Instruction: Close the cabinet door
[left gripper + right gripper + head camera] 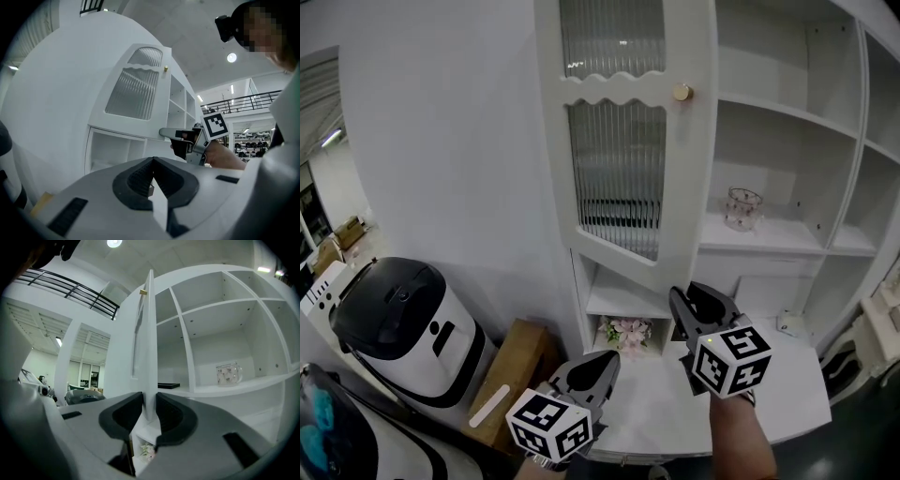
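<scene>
The white cabinet door [623, 159] with ribbed glass panes and a small gold knob [682, 92] stands swung out from the cabinet. My right gripper [698, 298] is at the door's lower free corner. In the right gripper view the door's edge [149, 343] runs down between the jaws of the right gripper [149, 401], which stand apart; I see no firm pinch. My left gripper [605, 361] hangs lower left in front of the door, shut and empty. The left gripper [153, 161] shows its tips meeting in its own view, with the door [136, 89] ahead.
Open shelves [769, 112] lie behind the door, one holding a glass mug [742, 208]. Pink flowers [625, 331] sit in the low cubby. The white counter ledge [787, 375] juts out below. A black-and-white bin [403, 328] and a cardboard box [511, 370] stand at the left.
</scene>
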`<action>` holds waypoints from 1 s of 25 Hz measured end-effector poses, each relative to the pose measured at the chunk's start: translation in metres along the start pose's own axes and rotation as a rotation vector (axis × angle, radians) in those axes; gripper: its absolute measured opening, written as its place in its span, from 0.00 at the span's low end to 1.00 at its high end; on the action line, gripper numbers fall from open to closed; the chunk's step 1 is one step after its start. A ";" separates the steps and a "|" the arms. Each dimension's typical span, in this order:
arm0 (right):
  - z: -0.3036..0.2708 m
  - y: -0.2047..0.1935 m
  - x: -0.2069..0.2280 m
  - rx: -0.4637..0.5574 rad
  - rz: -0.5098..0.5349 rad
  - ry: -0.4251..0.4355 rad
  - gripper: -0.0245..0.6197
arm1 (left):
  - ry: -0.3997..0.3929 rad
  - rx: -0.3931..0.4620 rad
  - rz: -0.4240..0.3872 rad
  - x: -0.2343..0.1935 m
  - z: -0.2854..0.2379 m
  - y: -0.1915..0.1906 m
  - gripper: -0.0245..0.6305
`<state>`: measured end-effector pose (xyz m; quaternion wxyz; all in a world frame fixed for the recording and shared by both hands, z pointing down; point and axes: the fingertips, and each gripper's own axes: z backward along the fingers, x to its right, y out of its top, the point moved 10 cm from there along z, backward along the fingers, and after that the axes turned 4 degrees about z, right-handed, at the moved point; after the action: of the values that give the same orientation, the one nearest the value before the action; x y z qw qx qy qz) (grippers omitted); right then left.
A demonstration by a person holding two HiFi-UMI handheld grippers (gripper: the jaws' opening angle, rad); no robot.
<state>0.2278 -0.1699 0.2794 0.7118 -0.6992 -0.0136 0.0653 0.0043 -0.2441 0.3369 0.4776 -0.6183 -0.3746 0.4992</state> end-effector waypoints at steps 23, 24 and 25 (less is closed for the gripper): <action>-0.054 -0.005 0.085 -0.009 0.064 -0.053 0.24 | 0.065 -0.017 -0.007 -0.014 -0.067 0.003 0.04; -0.056 -0.005 0.087 -0.009 0.059 -0.050 0.24 | 0.067 -0.017 -0.005 -0.015 -0.069 0.003 0.04; -0.059 -0.006 0.089 -0.010 0.053 -0.045 0.24 | 0.068 -0.018 -0.003 -0.016 -0.071 0.003 0.04</action>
<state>0.3233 -0.2184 0.2773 0.7058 -0.7012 -0.0116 0.1000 0.0699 -0.2754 0.3412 0.4853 -0.6384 -0.3638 0.4738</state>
